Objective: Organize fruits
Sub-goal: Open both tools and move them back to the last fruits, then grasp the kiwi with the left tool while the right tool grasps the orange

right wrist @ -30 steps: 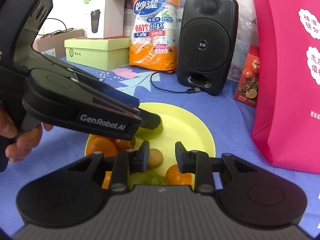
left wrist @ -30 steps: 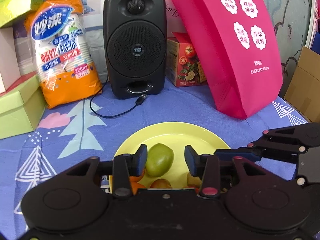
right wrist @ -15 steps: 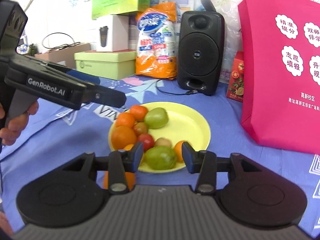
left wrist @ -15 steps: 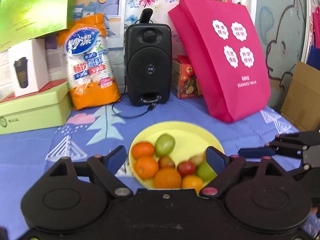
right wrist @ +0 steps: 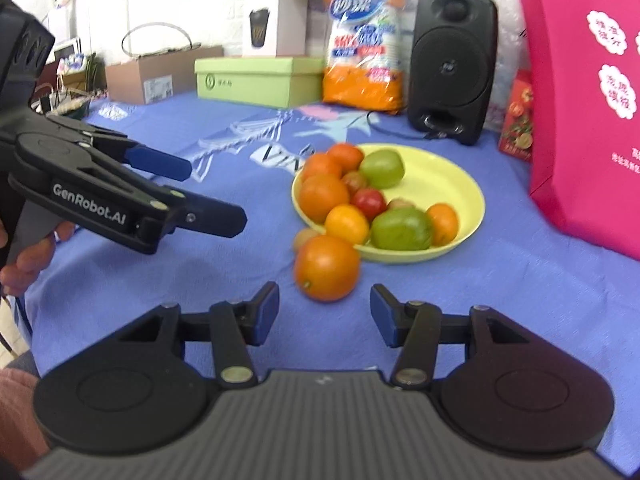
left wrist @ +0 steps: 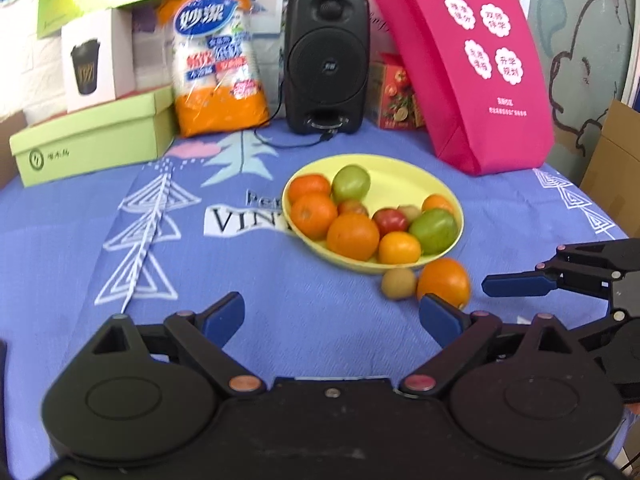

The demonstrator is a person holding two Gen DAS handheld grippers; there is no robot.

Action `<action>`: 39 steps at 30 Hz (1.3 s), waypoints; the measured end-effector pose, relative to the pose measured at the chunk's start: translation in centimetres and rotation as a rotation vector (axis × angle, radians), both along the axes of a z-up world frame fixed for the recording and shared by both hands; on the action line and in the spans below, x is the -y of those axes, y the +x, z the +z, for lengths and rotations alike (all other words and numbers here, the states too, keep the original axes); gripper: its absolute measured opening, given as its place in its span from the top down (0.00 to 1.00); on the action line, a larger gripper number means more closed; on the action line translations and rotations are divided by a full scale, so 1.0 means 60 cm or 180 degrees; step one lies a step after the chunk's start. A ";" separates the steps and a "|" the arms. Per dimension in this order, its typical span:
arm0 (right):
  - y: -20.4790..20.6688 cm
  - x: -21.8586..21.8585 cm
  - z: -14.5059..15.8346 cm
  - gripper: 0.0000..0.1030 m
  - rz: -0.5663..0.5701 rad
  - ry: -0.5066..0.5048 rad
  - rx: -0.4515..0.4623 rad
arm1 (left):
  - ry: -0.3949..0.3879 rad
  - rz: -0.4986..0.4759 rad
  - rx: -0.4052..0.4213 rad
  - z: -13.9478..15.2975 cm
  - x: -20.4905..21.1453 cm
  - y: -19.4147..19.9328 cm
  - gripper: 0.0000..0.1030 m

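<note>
Yellow plastic plate point(left wrist: 408, 176) sits on the blue printed tablecloth point(left wrist: 120, 240) and serves as the reference point. Count on the plate, left wrist view: five orange citrus fruits, two green fruits, two reddish fruits and one small brown fruit half hidden among them. The largest orange point(left wrist: 353, 236) lies at the near rim, beside a green fruit point(left wrist: 434, 230); the second green fruit point(left wrist: 351, 183) sits toward the far side. Two pieces lie off the plate on the cloth, just beside its near rim: one loose orange point(left wrist: 443, 281) point(right wrist: 327, 267) and one kiwi point(left wrist: 398, 283), which touch each other or nearly so. Left gripper point(left wrist: 332, 318) is spread wide and holds nothing, nearer than the plate. Right gripper point(right wrist: 324, 314) is likewise released and empty, with the loose orange just beyond its fingertips. Behind the plate stand one black speaker point(left wrist: 326, 64), one pack of paper cups point(left wrist: 218, 56) and one green box point(left wrist: 92, 140); one pink bag point(left wrist: 472, 64) stands behind and to the plate's right.
</note>
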State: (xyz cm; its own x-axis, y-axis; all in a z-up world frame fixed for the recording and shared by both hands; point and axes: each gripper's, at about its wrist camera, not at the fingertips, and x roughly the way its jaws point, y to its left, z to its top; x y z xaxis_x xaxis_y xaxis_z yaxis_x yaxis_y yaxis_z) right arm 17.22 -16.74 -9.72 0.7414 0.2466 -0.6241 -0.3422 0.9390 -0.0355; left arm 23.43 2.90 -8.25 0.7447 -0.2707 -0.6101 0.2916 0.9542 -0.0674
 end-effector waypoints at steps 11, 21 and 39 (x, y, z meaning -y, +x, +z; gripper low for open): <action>0.047 -0.010 -0.018 0.48 -0.0137 -0.0059 -0.0069 | -0.0073 0.0073 -0.0158 -0.026 -0.024 0.004 0.08; 0.066 -0.001 -0.023 0.60 -0.0082 0.0070 -0.0108 | -0.0114 -0.0057 -0.0145 -0.031 -0.003 0.012 0.08; 0.019 0.073 -0.022 0.60 -0.0328 0.0075 -0.0089 | -0.0072 -0.0183 -0.0086 -0.067 0.101 0.071 0.32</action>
